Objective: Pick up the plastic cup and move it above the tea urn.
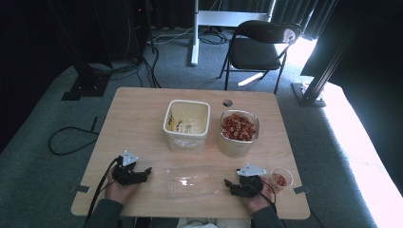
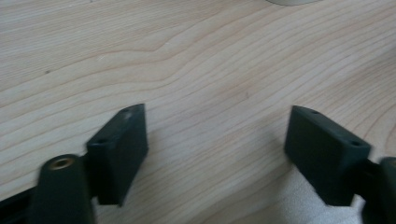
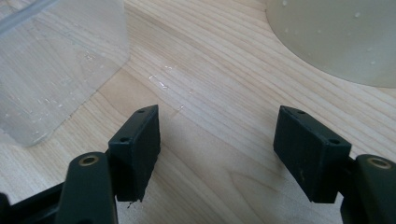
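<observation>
My left gripper (image 1: 144, 172) rests low over the wooden table (image 1: 138, 114) near its front left. It points right, and its jaws stand open over bare wood (image 2: 215, 116). My right gripper (image 1: 230, 184) sits near the front right and points left toward a flat clear plastic container (image 1: 192, 182). Its jaws are open with nothing between them (image 3: 218, 114). In the right gripper view the clear container (image 3: 56, 60) lies ahead on the left and a cream tub's wall (image 3: 336, 37) curves at the upper right.
A cream square tub (image 1: 187, 123) stands mid-table, with a round-cornered tub of small red pieces (image 1: 239, 128) beside it. A small clear cup holding red pieces (image 1: 280, 179) sits just right of my right hand. A black folding chair (image 1: 261, 47) stands beyond the table.
</observation>
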Demonstrator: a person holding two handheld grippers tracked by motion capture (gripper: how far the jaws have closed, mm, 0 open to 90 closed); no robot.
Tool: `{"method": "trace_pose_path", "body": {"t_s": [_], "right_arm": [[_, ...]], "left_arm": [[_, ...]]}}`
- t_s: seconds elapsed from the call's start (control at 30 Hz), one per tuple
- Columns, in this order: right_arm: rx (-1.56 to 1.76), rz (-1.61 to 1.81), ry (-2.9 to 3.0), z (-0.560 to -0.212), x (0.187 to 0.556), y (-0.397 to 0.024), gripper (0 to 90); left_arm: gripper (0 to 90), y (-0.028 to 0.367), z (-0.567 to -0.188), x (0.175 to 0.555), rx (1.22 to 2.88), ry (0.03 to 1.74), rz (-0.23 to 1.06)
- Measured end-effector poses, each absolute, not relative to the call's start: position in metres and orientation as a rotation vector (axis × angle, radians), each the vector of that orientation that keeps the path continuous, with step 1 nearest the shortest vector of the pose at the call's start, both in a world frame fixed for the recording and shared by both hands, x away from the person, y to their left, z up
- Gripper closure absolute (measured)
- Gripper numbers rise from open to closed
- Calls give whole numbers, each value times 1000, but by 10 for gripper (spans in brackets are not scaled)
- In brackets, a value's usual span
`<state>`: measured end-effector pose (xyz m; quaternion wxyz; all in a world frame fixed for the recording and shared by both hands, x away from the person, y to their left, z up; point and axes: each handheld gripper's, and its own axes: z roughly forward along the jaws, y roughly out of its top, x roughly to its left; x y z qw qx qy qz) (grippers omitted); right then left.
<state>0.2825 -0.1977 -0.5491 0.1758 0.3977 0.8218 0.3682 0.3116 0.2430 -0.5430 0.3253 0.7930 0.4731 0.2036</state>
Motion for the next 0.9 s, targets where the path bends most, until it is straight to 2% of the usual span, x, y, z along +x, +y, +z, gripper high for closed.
{"method": "trace_pose_path", "body": {"t_s": [0.27,0.57,0.9], "right_arm": [[1122,1044,2331,-549,283,-198,310],[1132,1039,2321,-549,282,-198,307],[1132,1039,2321,-549,282,-198,307]], "left_arm": [[447,243,-536,306,2101,1268,499],[418,238,-511,296,2013,1195,424],[388,205,-475,288,1979,1039,326]]}}
